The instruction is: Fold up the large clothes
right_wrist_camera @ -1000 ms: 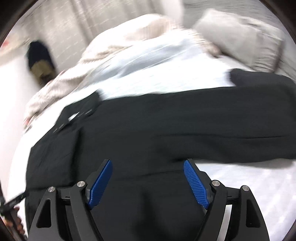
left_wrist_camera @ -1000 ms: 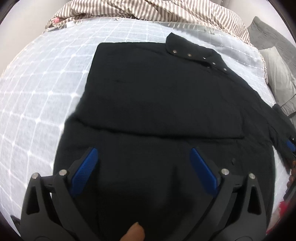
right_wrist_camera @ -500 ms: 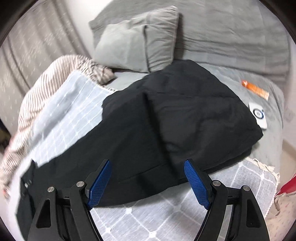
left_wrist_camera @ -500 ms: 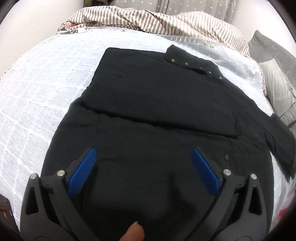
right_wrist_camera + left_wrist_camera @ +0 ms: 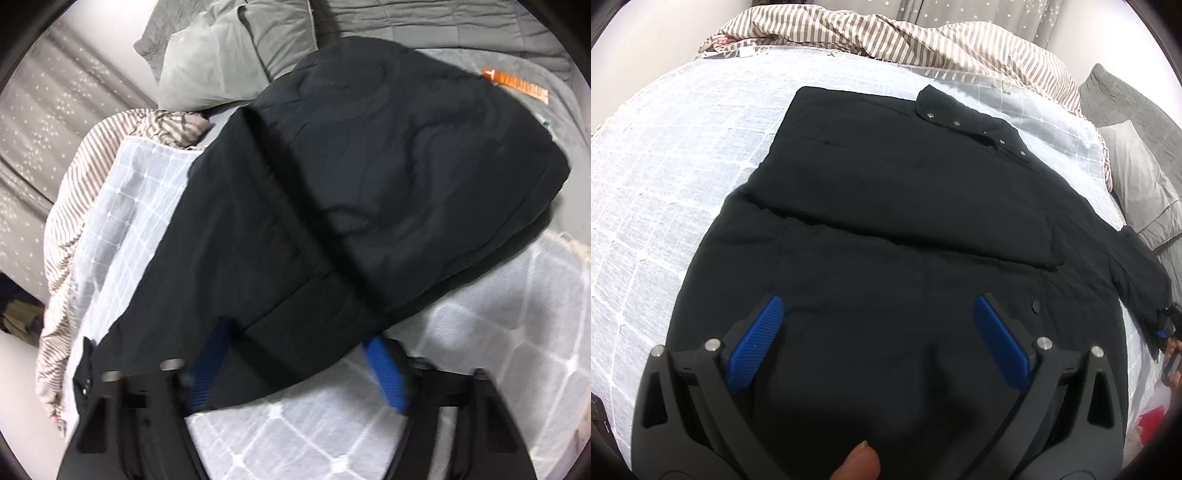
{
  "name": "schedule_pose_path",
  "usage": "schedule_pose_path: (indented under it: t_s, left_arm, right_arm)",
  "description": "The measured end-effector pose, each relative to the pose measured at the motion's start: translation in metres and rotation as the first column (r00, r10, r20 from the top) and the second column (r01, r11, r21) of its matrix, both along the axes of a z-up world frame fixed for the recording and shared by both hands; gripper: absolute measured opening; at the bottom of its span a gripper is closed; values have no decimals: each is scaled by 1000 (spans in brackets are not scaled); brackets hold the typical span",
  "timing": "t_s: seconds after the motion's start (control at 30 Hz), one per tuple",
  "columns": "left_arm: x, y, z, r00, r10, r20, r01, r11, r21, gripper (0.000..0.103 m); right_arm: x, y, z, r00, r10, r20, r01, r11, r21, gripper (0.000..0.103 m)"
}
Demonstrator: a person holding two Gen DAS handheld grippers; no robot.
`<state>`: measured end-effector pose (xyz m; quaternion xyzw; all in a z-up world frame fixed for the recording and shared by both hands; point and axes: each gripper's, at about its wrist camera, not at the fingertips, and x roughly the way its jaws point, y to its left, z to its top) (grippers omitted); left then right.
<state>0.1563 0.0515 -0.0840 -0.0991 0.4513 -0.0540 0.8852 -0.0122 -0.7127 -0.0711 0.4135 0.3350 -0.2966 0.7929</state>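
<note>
- The black jacket [image 5: 886, 206] lies spread on my bed's pale quilted cover [image 5: 665, 177], matte and softly padded, with metal snaps along its collar.
- My left gripper [image 5: 875, 325] hovers above the jacket's lower part, blue ribbed pads wide apart, nothing between them.
- My right gripper [image 5: 299, 365] has just been closing; the jacket's sleeve end lies between its blue pads, but blur keeps me from telling whether they press it.
- Only the left view shows the collar snaps and the striped blanket [image 5: 886, 37] bunched across the far edge.
- Only the right view shows the grey pillows [image 5: 229, 55], an orange tag [image 5: 517, 86] and the star-dotted curtain [image 5: 55, 110].
</note>
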Motion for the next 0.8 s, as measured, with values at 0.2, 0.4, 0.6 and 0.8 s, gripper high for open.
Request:
schedule_pose_path:
  t_s: [0.2, 0.4, 0.6, 0.8]
  left_arm:
    - [1, 7, 4, 1000, 6, 5, -6, 999, -37, 102]
    - [-1, 11, 10, 1000, 14, 20, -13, 999, -49, 102]
    - [-3, 15, 17, 999, 27, 43, -25, 999, -39, 102]
    - [-4, 15, 19, 998, 38, 50, -39, 999, 11, 102]
  right_arm:
    - [1, 9, 21, 996, -31, 80, 28, 999, 39, 14]
    - [11, 38, 80, 991, 30, 130, -19, 996, -86, 10]
    - [38, 92, 145, 975, 148, 166, -111, 970, -216, 10]
    - [79, 167, 197, 939, 298, 171, -226, 911, -344, 10]
